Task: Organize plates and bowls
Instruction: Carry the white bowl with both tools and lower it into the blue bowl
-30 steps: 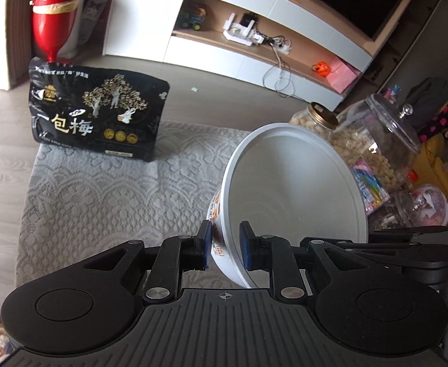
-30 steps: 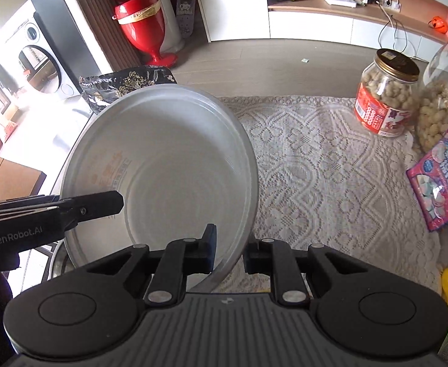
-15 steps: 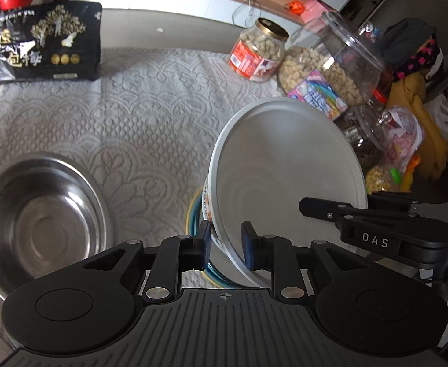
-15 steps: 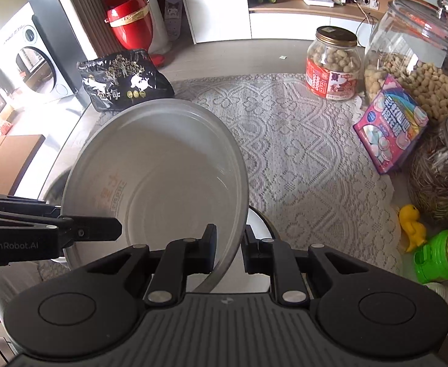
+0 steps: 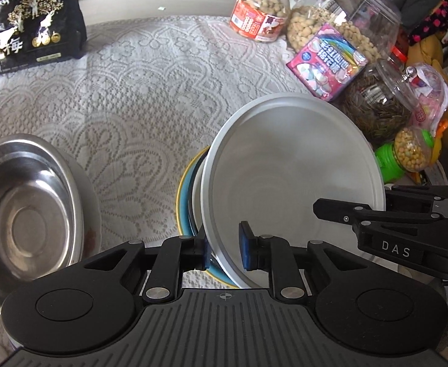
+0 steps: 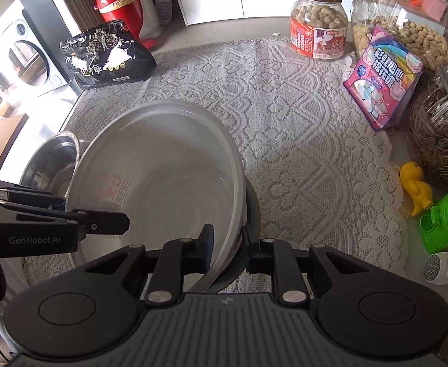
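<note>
Lace cloth (image 5: 150,91) in pale grey covers the worktop and carries everything else. On it, the biggest thing in use is the white bowl (image 5: 285,165), which is tilted and held from two sides; its lower part sits over a plate with a blue and yellow rim (image 5: 183,202), but I cannot tell if they touch. To the left of it, a steel bowl (image 5: 25,211) stands upright on the cloth, apart from the white one. The left tool (image 5: 223,250) has the near rim of the white bowl between its blue pads; its jaws have just been closing and stand narrow, the left pad against the outer wall, with a small gap at the inner pad. The right tool (image 6: 227,250) grips the opposite rim of the same bowl with nearly closed jaws, one finger inside and one outside. At the far left of the cloth lies a black snack bag (image 5: 25,27). Along the right side stand a large clear jar of peanuts (image 6: 407,27), a jar of seeds (image 5: 380,107), a smaller peanut jar with a red label (image 5: 260,12), and a pink candy packet (image 5: 328,61) leaning on the jars.
</note>
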Tool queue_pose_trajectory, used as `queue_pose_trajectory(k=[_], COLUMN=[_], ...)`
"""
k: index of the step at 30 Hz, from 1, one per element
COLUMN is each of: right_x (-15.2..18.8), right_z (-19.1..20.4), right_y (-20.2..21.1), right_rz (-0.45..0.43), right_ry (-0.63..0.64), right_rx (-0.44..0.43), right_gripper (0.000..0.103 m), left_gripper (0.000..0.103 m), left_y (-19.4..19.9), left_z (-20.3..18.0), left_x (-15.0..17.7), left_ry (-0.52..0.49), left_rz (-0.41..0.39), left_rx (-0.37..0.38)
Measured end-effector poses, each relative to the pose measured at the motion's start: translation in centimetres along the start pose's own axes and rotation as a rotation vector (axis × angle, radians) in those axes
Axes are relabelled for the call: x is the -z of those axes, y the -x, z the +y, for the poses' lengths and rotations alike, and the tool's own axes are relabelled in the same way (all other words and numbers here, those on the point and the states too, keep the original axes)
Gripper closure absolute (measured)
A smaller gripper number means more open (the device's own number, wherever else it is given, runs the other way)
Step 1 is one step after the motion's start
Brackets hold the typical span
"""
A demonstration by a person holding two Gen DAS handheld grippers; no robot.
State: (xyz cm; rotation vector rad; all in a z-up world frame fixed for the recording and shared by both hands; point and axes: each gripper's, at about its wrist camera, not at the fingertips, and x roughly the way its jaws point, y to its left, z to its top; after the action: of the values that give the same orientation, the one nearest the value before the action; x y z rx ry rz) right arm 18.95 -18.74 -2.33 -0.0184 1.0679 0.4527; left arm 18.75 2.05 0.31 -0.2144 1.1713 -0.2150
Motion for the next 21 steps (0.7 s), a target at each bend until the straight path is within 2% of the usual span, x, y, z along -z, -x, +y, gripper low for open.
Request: queue_pose_trajectory(k=[9, 15, 21], right_x=[0.2, 0.2, -0.1], right_z=[-0.1, -0.1, 0.0], right_y=[0.8, 0.3, 1.6], right_rz=[-0.005, 0.036, -0.029], right_ry=[-0.001, -0.004, -0.013], right_rx=[-0.005, -0.011, -0.023], right_gripper=[0.080, 0.074, 0.074], left_gripper=[0.082, 0.081, 0.081], left_y=[0.9, 0.7, 1.1], left_z=[0.1, 0.3, 0.9], left_x=[0.0, 0.1, 0.1], left_ry=[-0.002, -0.001, 0.014], left_rz=[-0.011, -0.016, -0.032], left_rx=[0.004, -0.015, -0.020])
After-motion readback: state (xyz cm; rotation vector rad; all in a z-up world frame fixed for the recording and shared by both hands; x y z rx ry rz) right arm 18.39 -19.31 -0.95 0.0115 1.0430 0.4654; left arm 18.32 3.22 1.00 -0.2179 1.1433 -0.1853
